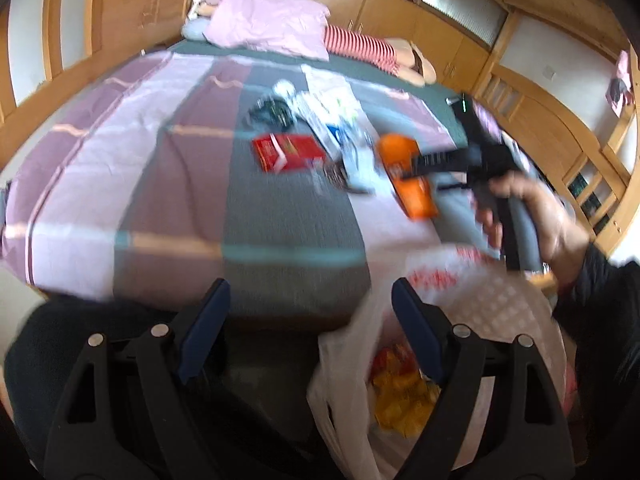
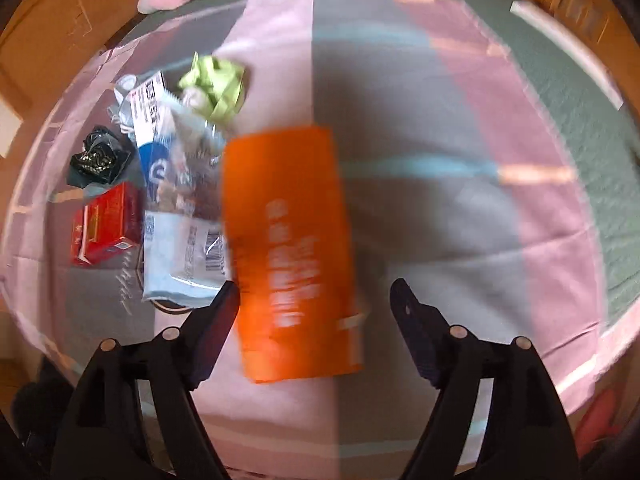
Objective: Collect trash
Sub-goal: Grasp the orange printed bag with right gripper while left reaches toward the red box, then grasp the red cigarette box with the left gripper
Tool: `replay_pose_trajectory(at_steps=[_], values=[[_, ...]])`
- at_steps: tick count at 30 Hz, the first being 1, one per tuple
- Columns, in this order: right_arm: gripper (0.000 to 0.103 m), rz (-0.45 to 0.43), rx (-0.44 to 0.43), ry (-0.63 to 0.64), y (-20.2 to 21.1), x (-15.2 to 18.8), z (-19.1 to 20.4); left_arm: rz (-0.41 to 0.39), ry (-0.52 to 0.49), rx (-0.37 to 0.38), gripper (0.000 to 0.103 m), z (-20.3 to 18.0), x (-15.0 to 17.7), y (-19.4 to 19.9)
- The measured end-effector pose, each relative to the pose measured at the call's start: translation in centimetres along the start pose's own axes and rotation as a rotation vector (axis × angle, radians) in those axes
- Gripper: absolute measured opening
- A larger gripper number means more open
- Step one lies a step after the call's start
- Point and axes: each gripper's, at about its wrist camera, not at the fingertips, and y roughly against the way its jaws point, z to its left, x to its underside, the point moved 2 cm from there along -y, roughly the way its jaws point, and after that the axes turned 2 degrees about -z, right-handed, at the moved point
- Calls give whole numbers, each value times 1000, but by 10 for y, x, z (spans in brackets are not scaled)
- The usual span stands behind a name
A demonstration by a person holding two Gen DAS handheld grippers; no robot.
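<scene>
Right under my left gripper (image 1: 310,312), whose jaws are standing spread with nothing between them, a white plastic bag with red print (image 1: 472,320) is sagging open at the near edge of the bed, its rim just beside my right-hand finger (image 1: 416,332) and yellow and red wrappers (image 1: 400,396) showing inside. Beyond it, I am holding my right gripper (image 2: 312,300) over the striped pink, grey and green bedspread (image 2: 460,140), jaws also apart, with a flat orange packet (image 2: 288,248) lying between and just past them; whether anything is touching it is lost in blur. Crowding the packet's left edge are clear and white printed wrappers (image 2: 180,208). Further left sits a red cardboard box (image 2: 106,226), then a crumpled black bag (image 2: 100,156). A wadded pale green paper (image 2: 216,88) is lying farthest out, and a pink pillow (image 1: 268,20) is resting at the headboard.
</scene>
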Motion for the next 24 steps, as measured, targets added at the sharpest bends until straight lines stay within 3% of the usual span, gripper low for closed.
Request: replay_pose_trajectory(at_steps=[3, 7, 11, 14, 18, 19, 21, 24], values=[[71, -8, 48, 60, -6, 0, 9, -62, 30, -31, 85, 16, -38, -14], [68, -25, 80, 85, 0, 1, 13, -83, 102, -79, 89, 34, -102, -63], [68, -50, 66, 23, 15, 7, -1, -60, 86, -39, 95, 30, -135, -122], [68, -73, 28, -14, 34, 19, -18, -6, 54, 5, 97, 26, -141, -166], [69, -122, 23, -52, 60, 41, -30, 138, 160, 53, 99, 29, -143, -210], [69, -132, 30, -57, 64, 45, -31, 165, 172, 54, 99, 26, -142, -219], [69, -158, 37, -75, 72, 54, -31, 142, 122, -33, 99, 18, -144, -226], [69, -185, 34, -76, 78, 61, -24, 213, 98, -29, 99, 14, -140, -243]])
